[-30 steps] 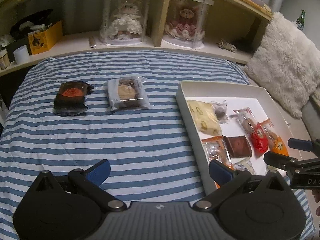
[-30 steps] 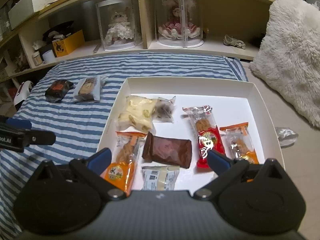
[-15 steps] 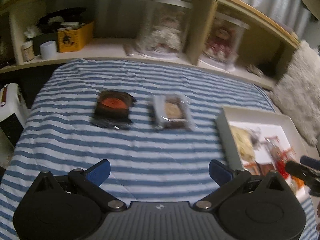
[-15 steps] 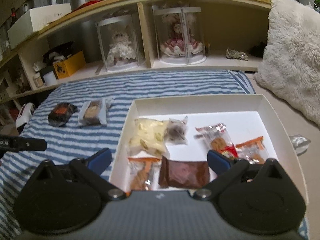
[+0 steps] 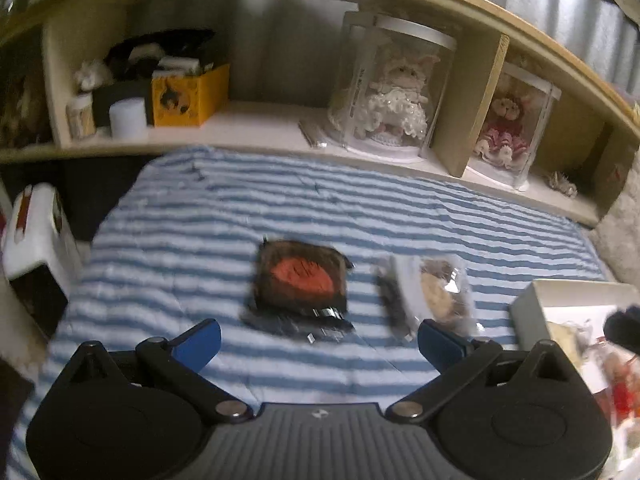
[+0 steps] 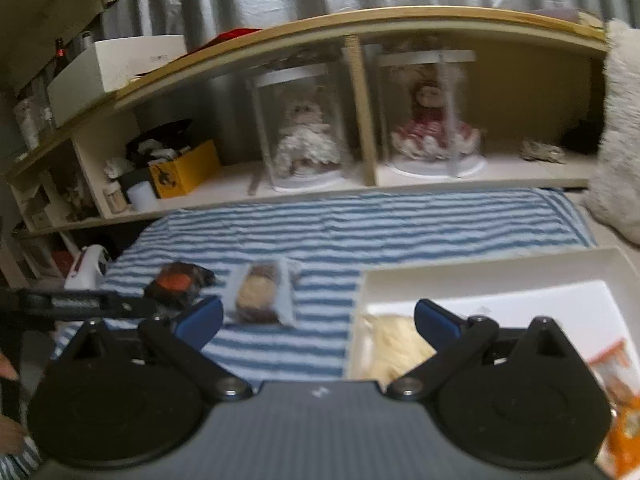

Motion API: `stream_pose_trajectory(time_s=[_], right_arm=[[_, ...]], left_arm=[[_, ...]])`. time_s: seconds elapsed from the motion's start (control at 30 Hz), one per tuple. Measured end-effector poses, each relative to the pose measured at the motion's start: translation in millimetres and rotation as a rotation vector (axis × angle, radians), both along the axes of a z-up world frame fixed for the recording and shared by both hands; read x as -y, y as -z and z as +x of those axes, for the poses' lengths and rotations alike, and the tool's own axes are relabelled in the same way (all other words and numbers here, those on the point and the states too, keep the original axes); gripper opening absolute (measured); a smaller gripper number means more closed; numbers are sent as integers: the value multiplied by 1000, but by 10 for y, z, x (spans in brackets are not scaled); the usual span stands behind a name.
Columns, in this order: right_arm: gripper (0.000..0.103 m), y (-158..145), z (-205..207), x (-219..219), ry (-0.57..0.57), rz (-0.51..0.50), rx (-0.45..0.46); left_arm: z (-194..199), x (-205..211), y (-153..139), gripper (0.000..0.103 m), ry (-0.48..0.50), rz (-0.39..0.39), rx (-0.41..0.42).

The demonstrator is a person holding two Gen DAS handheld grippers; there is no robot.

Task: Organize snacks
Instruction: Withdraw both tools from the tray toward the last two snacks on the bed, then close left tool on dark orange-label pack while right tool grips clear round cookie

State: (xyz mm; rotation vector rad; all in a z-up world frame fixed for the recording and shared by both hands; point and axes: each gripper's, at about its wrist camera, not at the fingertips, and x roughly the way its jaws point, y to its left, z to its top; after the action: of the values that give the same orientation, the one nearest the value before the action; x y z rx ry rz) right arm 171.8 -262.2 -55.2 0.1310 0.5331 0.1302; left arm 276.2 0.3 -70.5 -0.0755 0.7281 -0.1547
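the left gripper [image 5: 318,342] is held over the striped blanket [image 5: 200,232] with its blue-tipped fingers [image 5: 198,342] spread wide and nothing between them. the dark snack pack [image 5: 302,284] with an orange-red label lies flat on the blanket directly ahead of the gap, just beyond the fingertips and not touched by them. the clear cookie pack [image 5: 436,292] lies just beside it on the right, close to the right fingertip. the white tray [image 5: 528,304] sits further right at the edge of the view, its contents blurred.

the right gripper [image 6: 318,320] is also spread wide and empty. its right finger [image 6: 438,324] is over the near left corner of the tray [image 6: 480,272], above a pale yellow snack [image 6: 392,340] lying inside. orange packets [image 6: 618,408] lie at the tray's right side. in this view the cookie pack [image 6: 258,294] and the dark pack [image 6: 176,282] lie on the blanket left of the tray, apart from it. the wooden shelf [image 6: 360,52] behind holds two dolls in clear cases
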Motion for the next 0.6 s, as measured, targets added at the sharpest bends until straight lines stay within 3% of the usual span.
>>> stream_pose_trajectory(time_s=[0.27, 0.43, 0.6], right_arm=[[103, -25, 643, -297, -38, 93, -78], [102, 13, 1070, -565, -72, 71, -187], [101, 137, 1463, -824, -43, 10, -284]], left_arm=[[437, 97, 80, 103, 23, 2, -15], [588, 182, 282, 103, 32, 78, -31], [715, 126, 393, 97, 30, 81, -41]])
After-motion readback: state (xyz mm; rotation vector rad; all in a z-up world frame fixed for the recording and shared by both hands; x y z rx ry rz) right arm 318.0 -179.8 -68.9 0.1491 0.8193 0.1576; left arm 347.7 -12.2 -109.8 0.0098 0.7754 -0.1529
